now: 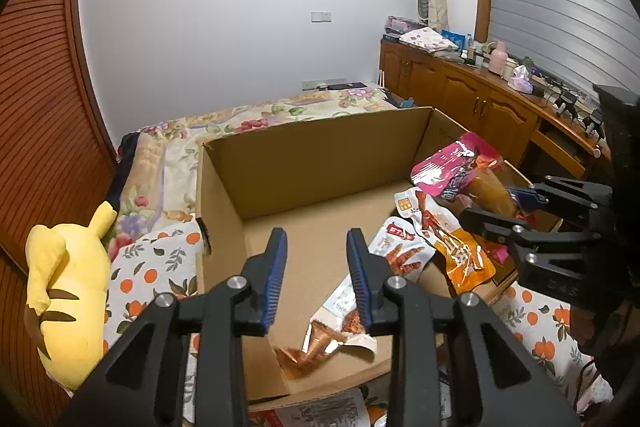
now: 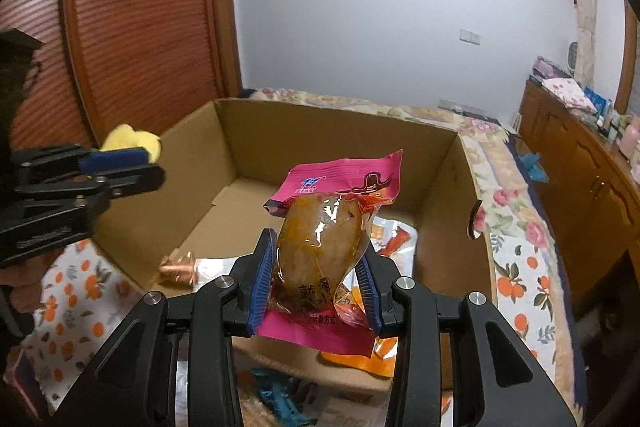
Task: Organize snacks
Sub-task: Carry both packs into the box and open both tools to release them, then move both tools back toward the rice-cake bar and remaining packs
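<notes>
An open cardboard box (image 1: 304,151) sits on the bed, also seen in the right wrist view (image 2: 320,131). Inside lie several snack packs: a copper foil pack (image 1: 310,349), a white and red pack (image 1: 404,251) and an orange pack (image 1: 460,247). My right gripper (image 2: 316,283) is shut on a pink pack holding a brown snack (image 2: 324,239), held above the box's near right part; it shows in the left wrist view (image 1: 460,171). My left gripper (image 1: 318,275) is open and empty above the box's front.
A yellow plush toy (image 1: 68,291) lies left of the box on the fruit-print sheet (image 1: 156,263). More snack packs (image 2: 280,399) lie in front of the box. A wooden cabinet (image 1: 472,95) with clutter runs along the right; a slatted wardrobe (image 2: 132,15) stands left.
</notes>
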Motion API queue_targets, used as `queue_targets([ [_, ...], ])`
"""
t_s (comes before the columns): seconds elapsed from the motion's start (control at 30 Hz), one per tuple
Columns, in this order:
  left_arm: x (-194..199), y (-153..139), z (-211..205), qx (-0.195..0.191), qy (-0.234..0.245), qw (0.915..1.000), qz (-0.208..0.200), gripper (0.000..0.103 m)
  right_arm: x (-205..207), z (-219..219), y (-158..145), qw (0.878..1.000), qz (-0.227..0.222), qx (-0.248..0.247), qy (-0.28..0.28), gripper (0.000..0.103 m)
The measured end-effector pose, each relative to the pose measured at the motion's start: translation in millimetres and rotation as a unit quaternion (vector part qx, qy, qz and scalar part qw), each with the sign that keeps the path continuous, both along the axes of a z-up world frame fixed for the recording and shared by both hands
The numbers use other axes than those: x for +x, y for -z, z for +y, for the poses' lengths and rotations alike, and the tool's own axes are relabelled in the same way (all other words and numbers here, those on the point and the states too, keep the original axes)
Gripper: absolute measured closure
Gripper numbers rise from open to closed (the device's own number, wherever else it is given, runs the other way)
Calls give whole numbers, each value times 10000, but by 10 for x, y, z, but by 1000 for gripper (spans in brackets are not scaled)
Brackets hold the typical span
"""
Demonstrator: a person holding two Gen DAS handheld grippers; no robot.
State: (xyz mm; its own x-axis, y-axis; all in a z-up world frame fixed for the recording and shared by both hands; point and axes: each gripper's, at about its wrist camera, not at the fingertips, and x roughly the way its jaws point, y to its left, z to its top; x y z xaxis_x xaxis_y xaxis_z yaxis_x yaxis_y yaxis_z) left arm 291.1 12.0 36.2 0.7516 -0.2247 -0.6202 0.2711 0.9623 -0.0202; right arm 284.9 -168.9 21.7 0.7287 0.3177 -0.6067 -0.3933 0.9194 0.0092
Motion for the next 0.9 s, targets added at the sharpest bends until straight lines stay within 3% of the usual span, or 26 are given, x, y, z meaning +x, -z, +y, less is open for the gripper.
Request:
queue_targets([
  [0.17, -13, -20, 82, -90, -92, 9999, 6, 59, 136, 67, 66, 9998, 207, 5, -24, 64],
  [0.5, -141, -75, 248, -212, -202, 9996, -63, 52, 193, 127, 172, 9991, 400, 75, -108, 62],
  [0.63, -215, -76, 280, -195, -174, 9996, -81, 50, 165, 98, 152, 9994, 296, 166, -73, 55],
  [0.8, -375, -125, 302, -230, -73, 9996, -177, 40, -21, 17, -8, 9992, 33, 362, -144, 48],
  [0.9, -517, -189, 292, -268, 8, 9991, -325, 28, -200, -64, -107, 9988, -136, 424, -222, 46],
])
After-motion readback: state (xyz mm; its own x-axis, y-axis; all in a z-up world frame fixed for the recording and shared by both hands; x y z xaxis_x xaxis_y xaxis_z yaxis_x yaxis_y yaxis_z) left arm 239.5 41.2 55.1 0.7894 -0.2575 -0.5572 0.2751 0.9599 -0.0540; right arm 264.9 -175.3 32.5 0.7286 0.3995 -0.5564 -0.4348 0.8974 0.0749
